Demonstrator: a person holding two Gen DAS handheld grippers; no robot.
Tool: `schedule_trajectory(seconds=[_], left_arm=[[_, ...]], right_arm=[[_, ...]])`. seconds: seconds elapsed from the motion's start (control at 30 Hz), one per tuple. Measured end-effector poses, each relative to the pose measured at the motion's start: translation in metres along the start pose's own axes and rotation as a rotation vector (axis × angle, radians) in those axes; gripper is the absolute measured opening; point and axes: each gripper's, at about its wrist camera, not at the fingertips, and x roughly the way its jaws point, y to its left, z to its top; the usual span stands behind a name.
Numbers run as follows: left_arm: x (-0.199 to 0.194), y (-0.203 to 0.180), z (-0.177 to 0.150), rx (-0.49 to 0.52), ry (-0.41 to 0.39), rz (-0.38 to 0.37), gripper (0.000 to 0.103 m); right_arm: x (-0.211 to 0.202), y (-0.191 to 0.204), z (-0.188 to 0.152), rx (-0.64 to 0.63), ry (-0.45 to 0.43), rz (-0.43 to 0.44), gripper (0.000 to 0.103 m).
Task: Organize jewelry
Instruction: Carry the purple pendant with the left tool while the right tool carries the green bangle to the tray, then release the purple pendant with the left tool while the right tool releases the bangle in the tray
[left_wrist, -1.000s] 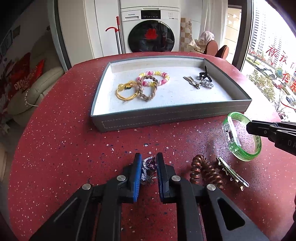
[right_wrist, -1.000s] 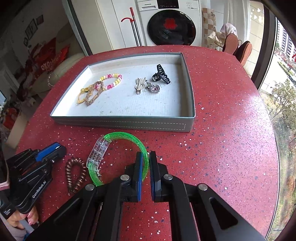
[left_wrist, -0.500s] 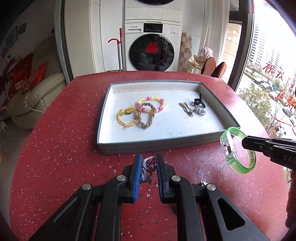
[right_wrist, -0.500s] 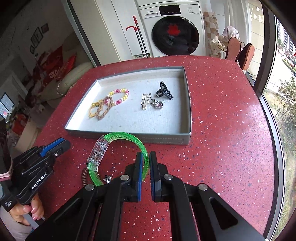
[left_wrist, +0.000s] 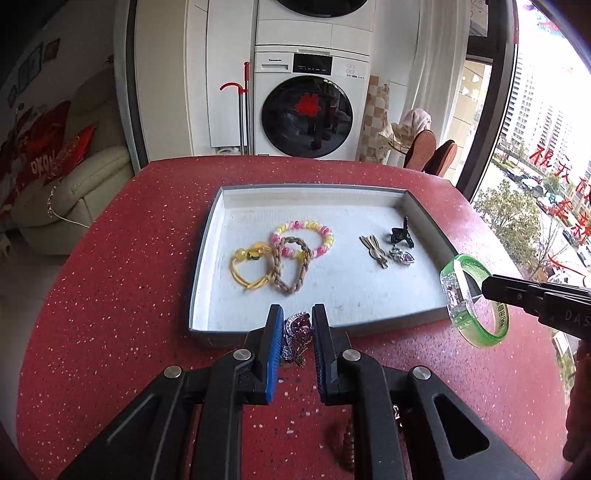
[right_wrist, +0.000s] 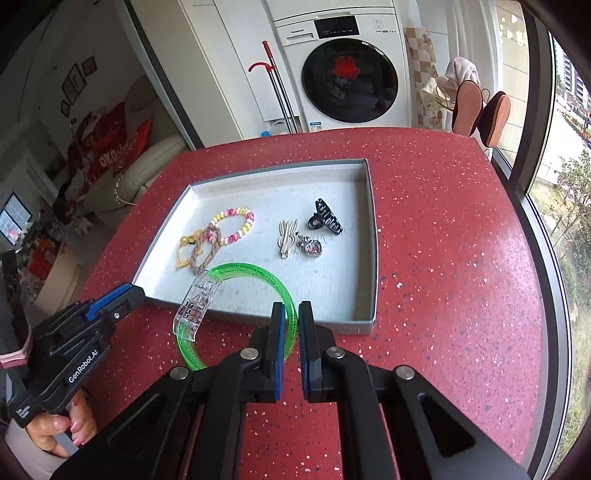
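Between our left gripper's (left_wrist: 297, 330) blue pads sits a purple-and-silver jewelled piece (left_wrist: 296, 334), clamped at a narrow gap above the near rim of the grey tray (left_wrist: 201, 273). Our right gripper (right_wrist: 291, 325) pinches the rim of a green bangle (right_wrist: 258, 271) with a clear clasp, its pads nearly together, holding it off the surface at the tray's front edge. Inside the tray lie a pink-and-yellow bead bracelet (left_wrist: 304, 236), a braided tan loop (left_wrist: 291, 266), a yellow cord bracelet (left_wrist: 247, 269), a pale rabbit-shaped clip (right_wrist: 287, 238), a heart charm (right_wrist: 313, 246) and a black claw clip (right_wrist: 325, 220). All of it rests on a round red speckled table (right_wrist: 443, 258). Beyond the table stand a white washing machine (left_wrist: 308, 107), a red-handled mop (left_wrist: 242, 107), a cream sofa (left_wrist: 77, 184) with red cushions to the left, and a window on the right looking over buildings.
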Motion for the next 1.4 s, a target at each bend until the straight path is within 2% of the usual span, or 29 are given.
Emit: schedule_trajectory(seconds=[0.57, 1.03, 1.4], left_arm=[[0.041, 0.0, 0.031, -0.018, 0.011, 0.011, 0.034], [0.083, -0.008, 0.033, 0.002, 0.079, 0.029, 0.034], [0.108, -0.014, 0.036, 0.032, 0.11, 0.084, 0.034]], right_arm=[[0.05, -0.012, 0.04, 0.011, 0.042, -0.028, 0.008], [0.09, -0.024, 0.044, -0.004, 0.114, -0.063, 0.008], [0.104, -0.021, 0.063, -0.065, 0.08, -0.148, 0.008]])
